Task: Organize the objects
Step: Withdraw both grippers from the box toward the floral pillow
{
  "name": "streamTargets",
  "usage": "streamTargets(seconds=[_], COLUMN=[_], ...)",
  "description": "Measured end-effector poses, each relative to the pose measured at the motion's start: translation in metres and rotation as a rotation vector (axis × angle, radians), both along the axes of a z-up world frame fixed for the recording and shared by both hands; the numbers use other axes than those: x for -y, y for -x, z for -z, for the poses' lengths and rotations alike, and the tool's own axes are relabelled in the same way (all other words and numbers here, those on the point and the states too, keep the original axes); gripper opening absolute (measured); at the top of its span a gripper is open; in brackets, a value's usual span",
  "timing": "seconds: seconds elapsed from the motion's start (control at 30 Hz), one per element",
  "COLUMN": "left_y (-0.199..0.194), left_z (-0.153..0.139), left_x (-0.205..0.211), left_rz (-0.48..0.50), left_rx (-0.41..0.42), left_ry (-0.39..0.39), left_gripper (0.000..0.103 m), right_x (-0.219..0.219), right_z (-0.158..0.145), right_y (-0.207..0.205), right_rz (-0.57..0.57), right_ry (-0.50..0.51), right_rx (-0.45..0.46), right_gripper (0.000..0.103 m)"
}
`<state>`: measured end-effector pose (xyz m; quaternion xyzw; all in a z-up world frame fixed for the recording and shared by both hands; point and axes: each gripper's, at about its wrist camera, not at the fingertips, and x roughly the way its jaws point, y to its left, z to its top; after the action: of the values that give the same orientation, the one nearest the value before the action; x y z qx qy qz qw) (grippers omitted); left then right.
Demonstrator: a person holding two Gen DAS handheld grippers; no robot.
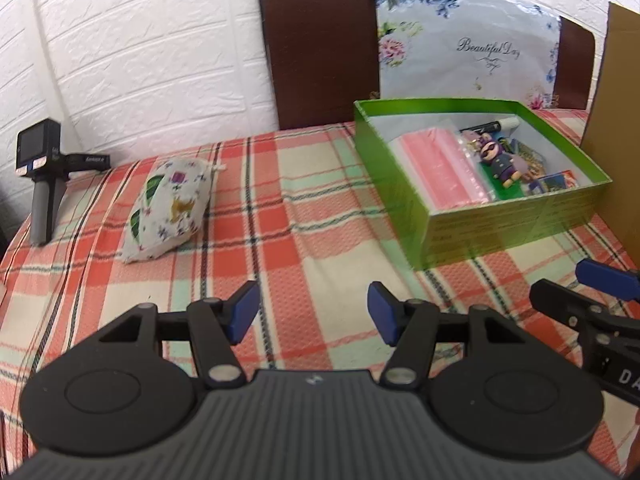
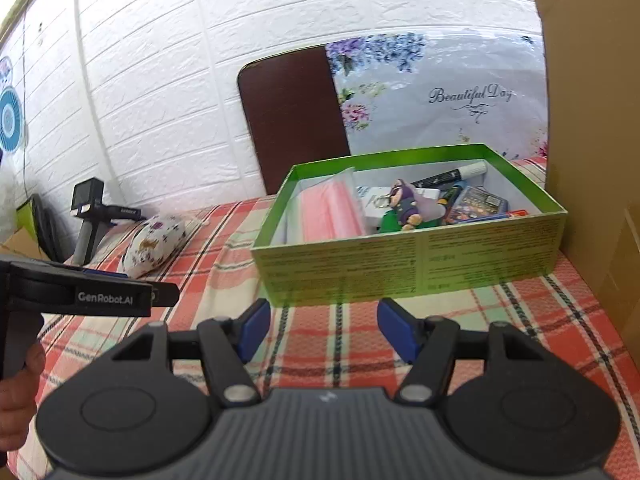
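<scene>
both tools are parted and empty: left tool [image 1: 312, 312], right tool [image 2: 322, 330]. the floral pouch [image 1: 168, 208] lies alone on the plaid worktop [image 1: 312, 216], well left of the green box [image 1: 516, 216]. we judge the left tool should straddle its middle, then squeeze gently.

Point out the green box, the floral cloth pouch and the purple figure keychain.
green box [image 2: 400, 268], right wrist view, front wall.
floral cloth pouch [image 1: 168, 208], left wrist view, middle.
purple figure keychain [image 1: 500, 160], left wrist view, body.
</scene>
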<state>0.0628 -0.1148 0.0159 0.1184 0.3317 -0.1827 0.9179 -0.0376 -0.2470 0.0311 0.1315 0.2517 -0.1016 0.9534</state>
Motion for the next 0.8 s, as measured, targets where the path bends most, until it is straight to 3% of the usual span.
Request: streamTargets(seconds=[0.57,0.8], left_y=[-0.025,-0.061], left_z=[0.026,0.044], left_x=[-0.042,-0.107], left_rz=[-0.086,-0.264], left_rx=[-0.02,-0.001], left_ry=[-0.003,-0.019], left_gripper=[0.062,0.064], right_x=[-0.036,-0.074], right_z=[0.009,0.012], right_y=[-0.021,-0.046], right_rz=[-0.086,-0.215], right_ry=[0.063,0.137], right_rx=[-0.075,-0.121], right_gripper=[0.063,0.066])
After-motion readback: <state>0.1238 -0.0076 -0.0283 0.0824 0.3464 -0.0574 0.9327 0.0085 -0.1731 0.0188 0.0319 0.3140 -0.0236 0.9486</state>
